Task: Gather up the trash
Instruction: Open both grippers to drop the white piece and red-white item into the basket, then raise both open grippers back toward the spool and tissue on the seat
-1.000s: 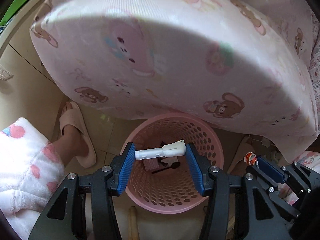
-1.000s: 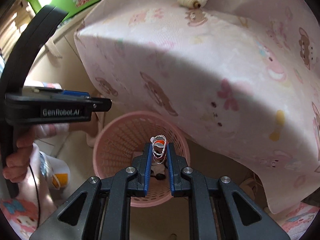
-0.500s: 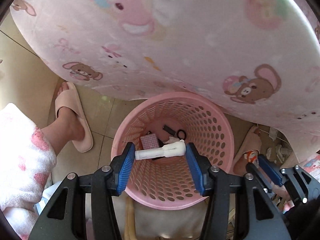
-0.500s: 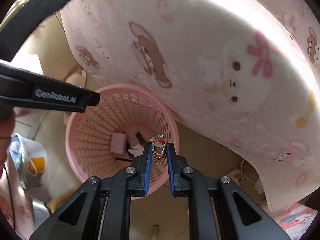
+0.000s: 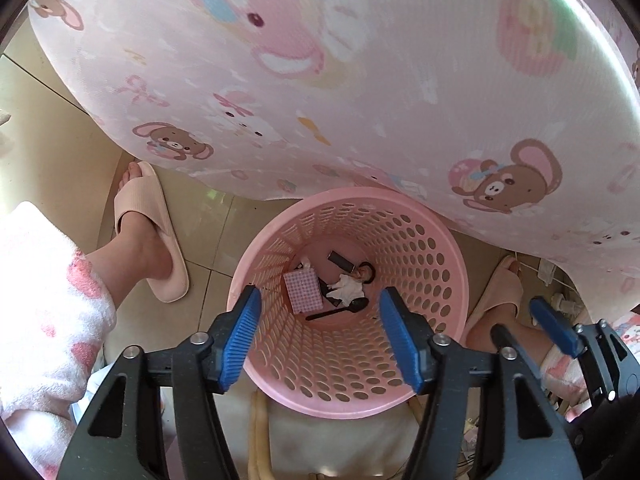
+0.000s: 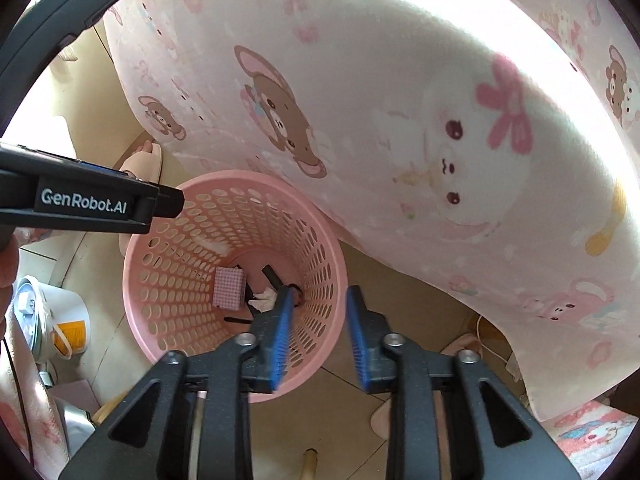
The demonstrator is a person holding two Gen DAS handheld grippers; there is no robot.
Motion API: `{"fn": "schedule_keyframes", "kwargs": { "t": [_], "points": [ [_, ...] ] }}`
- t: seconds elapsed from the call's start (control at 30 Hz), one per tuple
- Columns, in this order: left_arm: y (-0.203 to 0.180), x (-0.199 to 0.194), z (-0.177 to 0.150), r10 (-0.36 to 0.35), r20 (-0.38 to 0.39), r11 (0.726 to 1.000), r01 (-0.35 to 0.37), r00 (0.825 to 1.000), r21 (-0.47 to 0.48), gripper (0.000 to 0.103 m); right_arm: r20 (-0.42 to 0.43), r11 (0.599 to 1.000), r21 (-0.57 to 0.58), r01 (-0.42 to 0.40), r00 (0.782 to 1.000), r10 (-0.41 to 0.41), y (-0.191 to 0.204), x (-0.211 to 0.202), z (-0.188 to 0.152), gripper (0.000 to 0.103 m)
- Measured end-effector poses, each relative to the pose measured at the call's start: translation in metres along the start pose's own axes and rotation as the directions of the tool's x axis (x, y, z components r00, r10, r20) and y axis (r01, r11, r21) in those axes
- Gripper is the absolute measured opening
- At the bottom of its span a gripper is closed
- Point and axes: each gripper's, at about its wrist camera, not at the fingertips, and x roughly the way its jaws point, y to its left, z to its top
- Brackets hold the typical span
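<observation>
- Sleeve of fluffy white fabric with pink spots (image 5: 44,320) fills the left edge of the left wrist view; one bare foot in one pink slipper (image 5: 146,236) stands on the tiled floor (image 5: 52,128) just beside it.
- One left claw (image 5: 320,324) hangs straight over the basket, its two blue pads (image 5: 240,336) apart and opening, nothing between them.
- One pink perforated basket (image 5: 436,280) stands on the floor under the edge of a pink cartoon-print cloth (image 5: 360,80).
- Trash lies on the basket bottom: one pink checked packet (image 5: 303,292), one crumpled white piece (image 5: 350,286), one black spoon (image 5: 340,310), one dark stick-like piece (image 5: 340,261). Other small bits there are too small to tell.
- A second pink slipper (image 5: 502,292) shows right of the basket.
- One right claw (image 6: 316,336) hovers over the basket's right rim, its two blue pads (image 6: 280,336) spreading, empty.
</observation>
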Motion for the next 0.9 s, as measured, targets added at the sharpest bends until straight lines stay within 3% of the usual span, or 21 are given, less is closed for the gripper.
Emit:
{"fn": "schedule_keyframes", "kwargs": {
  "t": [0.07,0.23,0.47,0.63,0.7,0.73,0.83,0.9],
  "points": [
    [0.002,-0.002,0.000,0.001,0.006,1.000,-0.001,1.000,-0.007,0.065,0.022,1.000,0.000,0.012,1.000,-0.012,0.000,-0.004,0.000,0.054],
    [0.000,-0.011,0.001,0.014,0.037,1.000,-0.014,0.999,-0.004,0.067,0.035,1.000,0.016,0.016,0.999,-0.016,-0.004,-0.009,0.002,0.054],
    [-0.009,-0.045,-0.004,0.054,0.167,0.998,-0.060,0.984,0.032,0.070,0.100,0.998,0.054,0.018,0.995,-0.023,-0.014,-0.031,0.005,0.055],
    [-0.007,-0.075,-0.007,0.086,0.297,0.995,-0.098,0.951,0.025,0.073,0.185,0.996,0.090,-0.006,0.983,-0.011,-0.022,-0.057,0.006,0.055],
    [-0.007,-0.084,-0.007,0.108,0.349,0.992,-0.123,0.931,0.022,0.073,0.213,0.996,0.090,-0.027,0.977,0.007,-0.023,-0.062,0.007,0.065],
    [-0.008,-0.088,-0.007,0.115,0.373,0.991,-0.134,0.921,0.025,0.073,0.222,0.996,0.089,-0.020,0.975,0.000,-0.023,-0.065,0.007,0.066],
    [-0.009,-0.101,-0.009,0.080,0.429,0.995,-0.100,0.900,0.023,0.073,0.256,0.996,0.084,0.001,0.967,-0.023,-0.023,-0.073,0.007,0.066],
    [-0.009,-0.111,-0.012,0.063,0.486,0.997,-0.080,0.872,0.015,0.073,0.288,0.997,0.081,0.007,0.957,-0.031,-0.023,-0.082,0.007,0.066]
  ]
}}
